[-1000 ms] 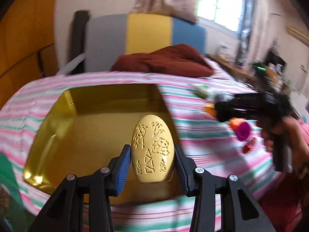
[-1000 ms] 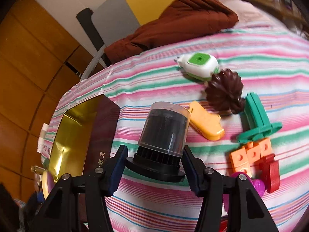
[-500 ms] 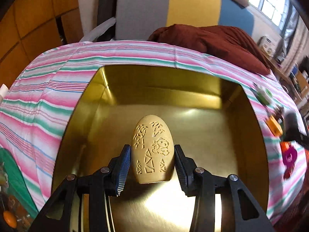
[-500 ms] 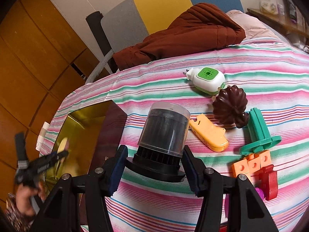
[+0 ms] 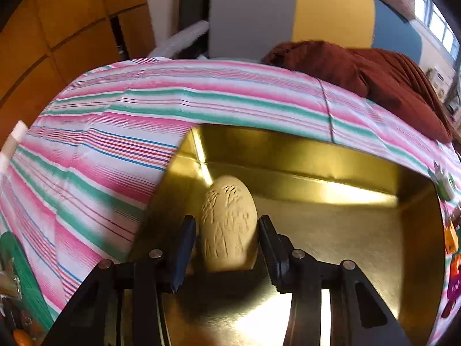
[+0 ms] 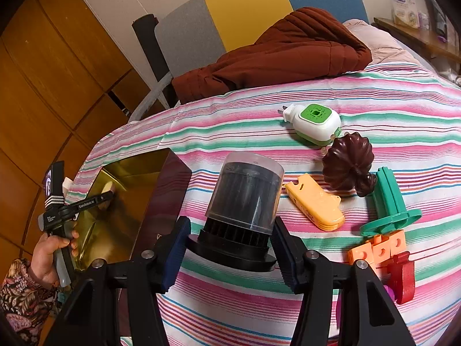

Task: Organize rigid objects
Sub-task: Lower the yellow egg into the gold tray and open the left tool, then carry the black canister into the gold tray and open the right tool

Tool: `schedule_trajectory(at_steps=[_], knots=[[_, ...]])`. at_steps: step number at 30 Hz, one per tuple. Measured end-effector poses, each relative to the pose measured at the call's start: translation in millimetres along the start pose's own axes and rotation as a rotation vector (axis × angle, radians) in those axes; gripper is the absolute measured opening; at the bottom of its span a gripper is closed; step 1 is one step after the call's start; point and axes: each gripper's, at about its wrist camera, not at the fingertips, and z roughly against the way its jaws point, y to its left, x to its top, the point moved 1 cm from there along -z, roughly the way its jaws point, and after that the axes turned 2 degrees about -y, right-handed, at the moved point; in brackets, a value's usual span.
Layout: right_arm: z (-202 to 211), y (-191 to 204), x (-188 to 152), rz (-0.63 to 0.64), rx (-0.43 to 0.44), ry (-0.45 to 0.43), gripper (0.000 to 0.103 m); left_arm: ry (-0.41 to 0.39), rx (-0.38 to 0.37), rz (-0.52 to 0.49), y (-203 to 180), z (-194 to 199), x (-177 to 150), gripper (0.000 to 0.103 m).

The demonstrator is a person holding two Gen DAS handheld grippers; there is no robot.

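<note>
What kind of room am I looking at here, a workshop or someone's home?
Most likely a home, perhaps a bedroom or living room. A striped cloth covers the surface, a brown padded jacket lies by a grey, yellow and blue headboard or chair back, and wood-panelled cabinets line the wall.

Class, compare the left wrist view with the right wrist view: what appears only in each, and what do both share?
Only the left wrist view shows the carved yellow egg up close between the left tongs, low inside the gold box; there is a gap at each pad.

Only the right wrist view shows the black canister clamped in the right tongs, the orange clip, brown shell, green stand and orange blocks.

Both show the box, striped cloth, brown jacket and white-green plug-in.
</note>
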Motion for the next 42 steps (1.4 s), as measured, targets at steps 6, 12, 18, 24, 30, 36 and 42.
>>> schedule_trajectory(at_steps=[6, 12, 18, 24, 30, 36, 42], knots=[[-2.1, 0.9, -0.5, 0.004, -0.005, 0.007, 0.057, -0.067, -0.07, 0.165, 25.9, 35.0, -12.0, 0.053], [-2.3, 4.0, -1.5, 0.03, -0.024, 0.002, 0.057, -0.162, -0.176, 0.151, 17.1, 80.1, -49.4, 0.053], [0.8, 15.7, -5.5, 0.09, -0.023, -0.018, 0.057, -0.247, -0.283, 0.146, 0.1, 120.6, -95.1, 0.053], [2.2, 49.5, -12.2, 0.19, 0.007, -0.018, 0.057, -0.255, -0.335, 0.116, -12.5, 146.8, -140.4, 0.053], [-14.2, 120.7, -8.3, 0.276, 0.122, 0.018, 0.057, -0.275, -0.338, 0.075, -12.7, 161.5, -159.2, 0.053], [-77.7, 206.3, -10.0, 0.436, 0.105, 0.177, 0.057, -0.297, -0.342, 0.082, -2.2, 171.9, -170.0, 0.053], [-147.5, 246.2, -11.9, 0.476, 0.025, 0.323, 0.057, -0.297, -0.338, 0.11, 15.2, 174.5, -179.3, 0.053]])
